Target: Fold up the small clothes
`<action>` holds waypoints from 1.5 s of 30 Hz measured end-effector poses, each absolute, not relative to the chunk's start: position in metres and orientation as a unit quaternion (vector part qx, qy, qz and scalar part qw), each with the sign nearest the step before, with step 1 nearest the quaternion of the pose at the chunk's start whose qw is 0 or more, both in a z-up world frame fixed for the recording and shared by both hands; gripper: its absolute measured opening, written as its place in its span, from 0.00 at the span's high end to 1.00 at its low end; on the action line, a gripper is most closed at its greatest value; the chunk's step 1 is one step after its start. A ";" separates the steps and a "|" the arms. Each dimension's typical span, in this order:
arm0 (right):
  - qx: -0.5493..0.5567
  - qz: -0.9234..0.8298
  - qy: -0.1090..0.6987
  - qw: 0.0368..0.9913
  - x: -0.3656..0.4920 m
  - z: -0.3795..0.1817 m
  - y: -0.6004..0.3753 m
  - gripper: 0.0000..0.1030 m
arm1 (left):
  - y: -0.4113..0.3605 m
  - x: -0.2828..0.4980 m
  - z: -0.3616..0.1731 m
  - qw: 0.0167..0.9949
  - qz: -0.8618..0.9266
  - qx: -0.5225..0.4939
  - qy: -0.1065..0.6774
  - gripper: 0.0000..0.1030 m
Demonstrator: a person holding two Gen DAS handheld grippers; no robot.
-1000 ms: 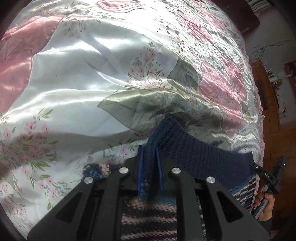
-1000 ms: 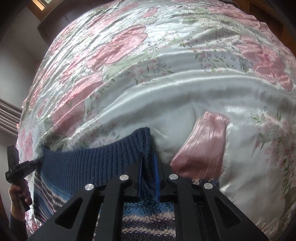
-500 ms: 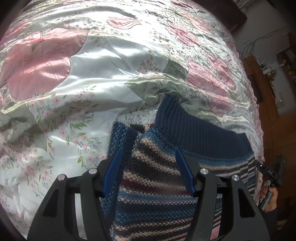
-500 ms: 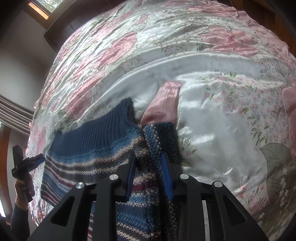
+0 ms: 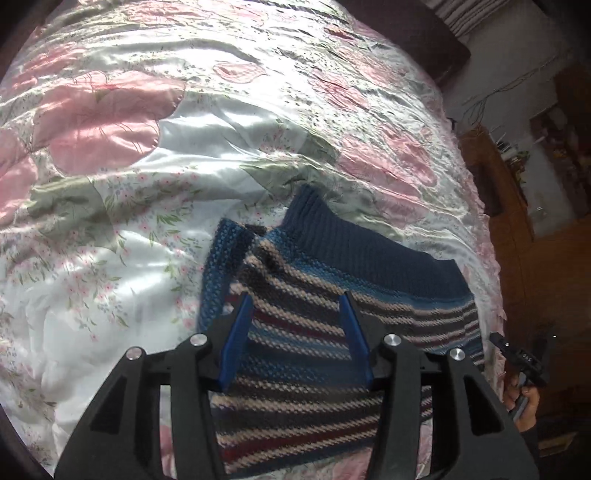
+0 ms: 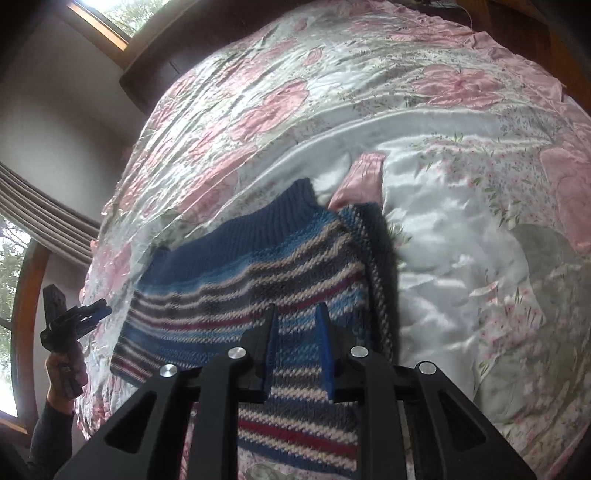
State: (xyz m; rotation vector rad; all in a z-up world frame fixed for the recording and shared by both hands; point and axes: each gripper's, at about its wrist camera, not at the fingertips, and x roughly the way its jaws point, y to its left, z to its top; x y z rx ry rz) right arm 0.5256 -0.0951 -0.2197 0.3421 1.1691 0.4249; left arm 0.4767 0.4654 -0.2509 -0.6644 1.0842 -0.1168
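A small knitted sweater [image 5: 325, 295] with blue, beige and dark red stripes and a navy ribbed band lies flat on the bed, folded over on itself. My left gripper [image 5: 295, 299] hovers above its striped part, open, with nothing between the blue pads. In the right wrist view the same sweater [image 6: 258, 280] lies below my right gripper [image 6: 295, 310], which is open and empty above the stripes. A sleeve [image 6: 380, 258] lies folded along the sweater's right side. The other gripper shows small at each view's edge: the right one [image 5: 521, 358] and the left one [image 6: 70, 317].
A shiny satin bedspread [image 5: 147, 184] with pink flowers covers the whole bed. Wooden furniture [image 5: 517, 229] stands beyond the bed's right edge. A window [image 6: 99, 14] and a curtain [image 6: 44, 221] lie past the left side of the bed.
Both grippers were shut on the navy ribbed edge. They have let it go onto the bed, opened, and drawn back and up above the striped part.
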 end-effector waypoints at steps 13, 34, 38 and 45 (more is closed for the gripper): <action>0.225 0.216 0.538 0.783 0.475 -0.233 -0.112 0.93 | 0.464 0.416 -0.278 0.773 -0.093 -0.386 0.495 0.50; 0.250 0.261 0.546 0.755 0.428 -0.274 -0.048 0.92 | 0.373 0.383 -0.313 0.740 -0.181 -0.416 0.497 0.49; 0.253 0.231 0.578 0.740 0.434 -0.311 -0.038 1.00 | 0.372 0.391 -0.345 0.714 -0.153 -0.430 0.531 0.61; 0.131 0.243 0.539 0.795 0.406 -0.254 -0.009 0.82 | 0.424 0.384 -0.300 0.716 -0.190 -0.461 0.489 0.28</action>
